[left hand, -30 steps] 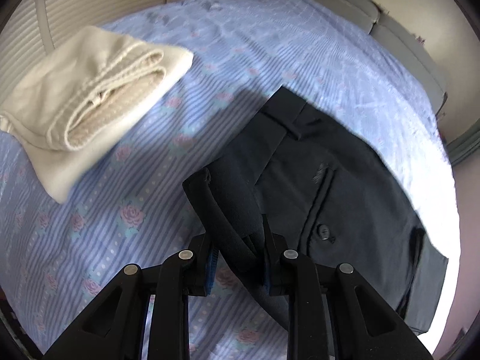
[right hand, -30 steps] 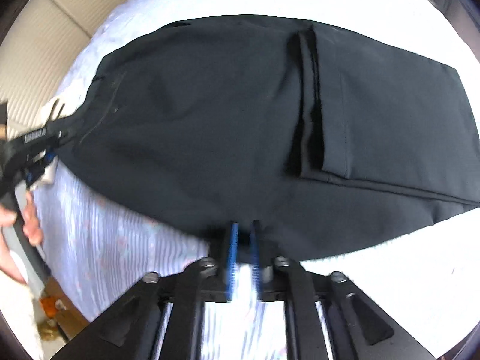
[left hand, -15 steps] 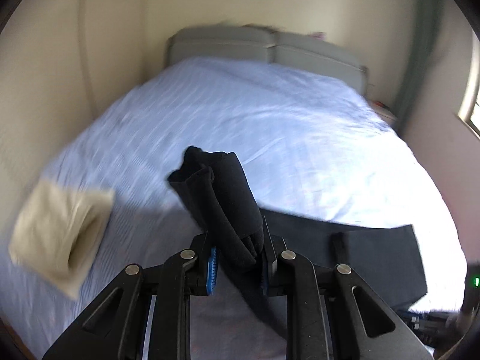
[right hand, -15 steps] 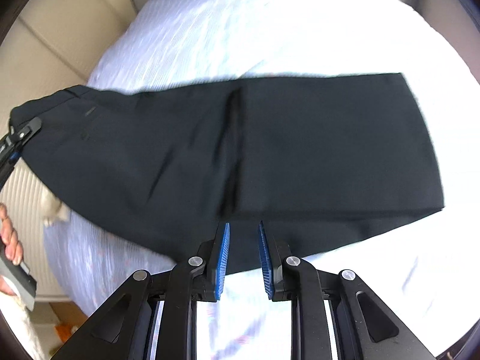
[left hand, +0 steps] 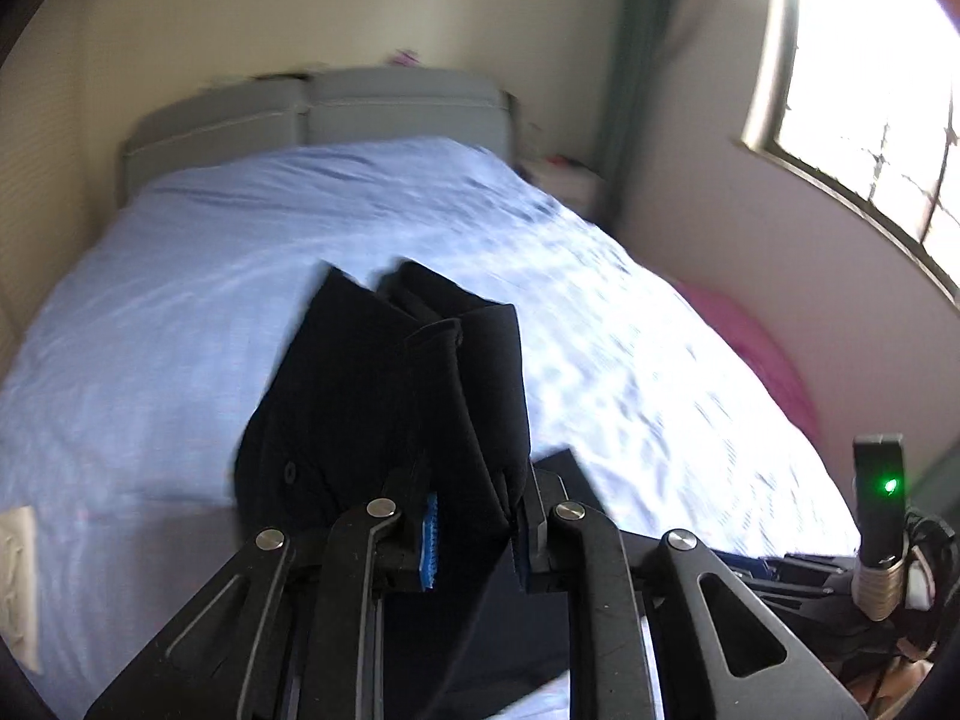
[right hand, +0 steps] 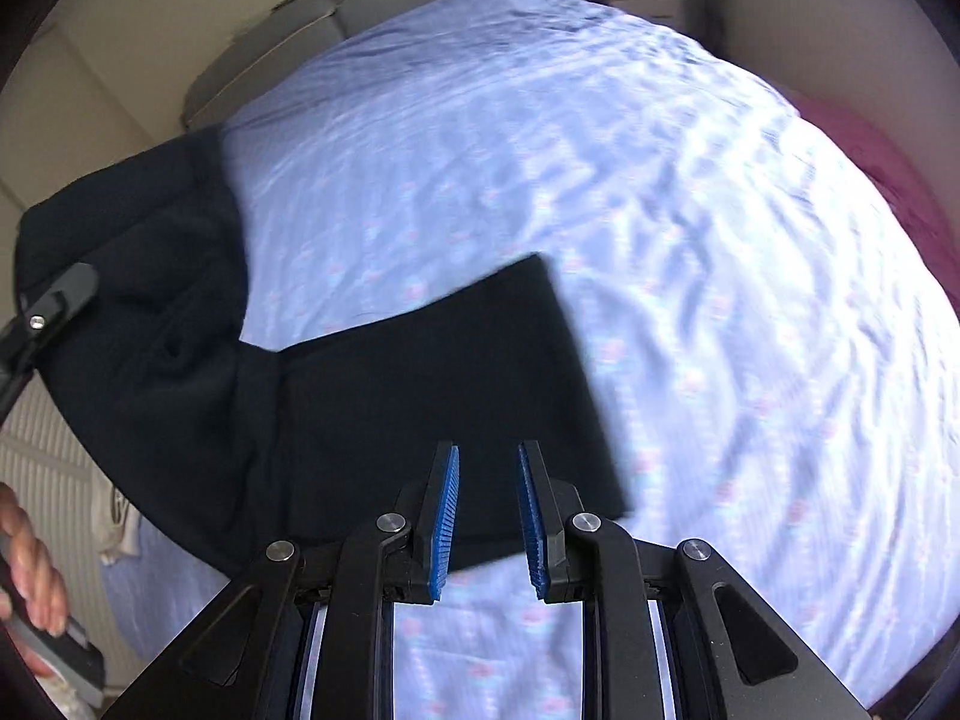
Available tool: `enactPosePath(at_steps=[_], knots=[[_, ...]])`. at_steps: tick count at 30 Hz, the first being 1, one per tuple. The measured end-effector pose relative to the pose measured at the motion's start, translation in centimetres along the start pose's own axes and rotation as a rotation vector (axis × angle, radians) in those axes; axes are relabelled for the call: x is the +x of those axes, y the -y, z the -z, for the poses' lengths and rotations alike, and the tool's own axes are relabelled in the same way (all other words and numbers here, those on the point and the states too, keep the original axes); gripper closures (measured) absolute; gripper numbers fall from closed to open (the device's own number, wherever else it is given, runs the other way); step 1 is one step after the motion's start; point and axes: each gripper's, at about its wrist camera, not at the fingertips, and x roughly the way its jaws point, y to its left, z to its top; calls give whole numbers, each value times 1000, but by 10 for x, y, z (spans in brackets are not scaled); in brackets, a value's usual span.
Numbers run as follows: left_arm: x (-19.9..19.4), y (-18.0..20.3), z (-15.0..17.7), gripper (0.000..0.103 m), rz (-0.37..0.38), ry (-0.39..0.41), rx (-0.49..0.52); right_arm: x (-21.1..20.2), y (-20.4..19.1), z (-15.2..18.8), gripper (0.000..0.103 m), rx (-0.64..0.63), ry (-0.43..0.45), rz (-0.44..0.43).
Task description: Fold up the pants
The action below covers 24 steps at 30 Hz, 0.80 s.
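My left claw (left hand: 477, 525), its jaws just closing, pinches the bunched black pants (left hand: 414, 396); my right claw (right hand: 487, 519) stands narrowly parted, empty above the pants' leg. Beyond spreads the blue bedsheet (left hand: 180, 300); headboard (left hand: 336, 111) at twelve o'clock, window (left hand: 870, 78) at two.

Matt black cloth pants (left hand: 384, 396), crinkled pale-blue cotton bedsheet (right hand: 600, 180), ribbed blue rubber pads (right hand: 447, 516).

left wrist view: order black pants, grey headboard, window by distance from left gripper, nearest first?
1. black pants: clamped in the left gripper, bunched straight ahead.
2. window: upper right, on the side wall.
3. grey headboard: far end of the bed, top centre.

Window versus headboard is close.
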Motion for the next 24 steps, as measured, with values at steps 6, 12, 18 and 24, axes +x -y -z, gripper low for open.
enactPosePath(at_steps=[6, 12, 18, 24], knots=[[115, 70, 53, 86, 131, -318, 19, 9, 72, 1, 81, 74, -48, 45], [145, 102, 95, 64, 119, -484, 74, 15, 108, 17, 81, 114, -102, 78], [86, 74, 74, 20, 67, -356, 24, 17, 87, 1, 65, 40, -99, -4], [76, 4, 96, 20, -164, -344, -16, 53, 38, -29, 65, -126, -128, -163]])
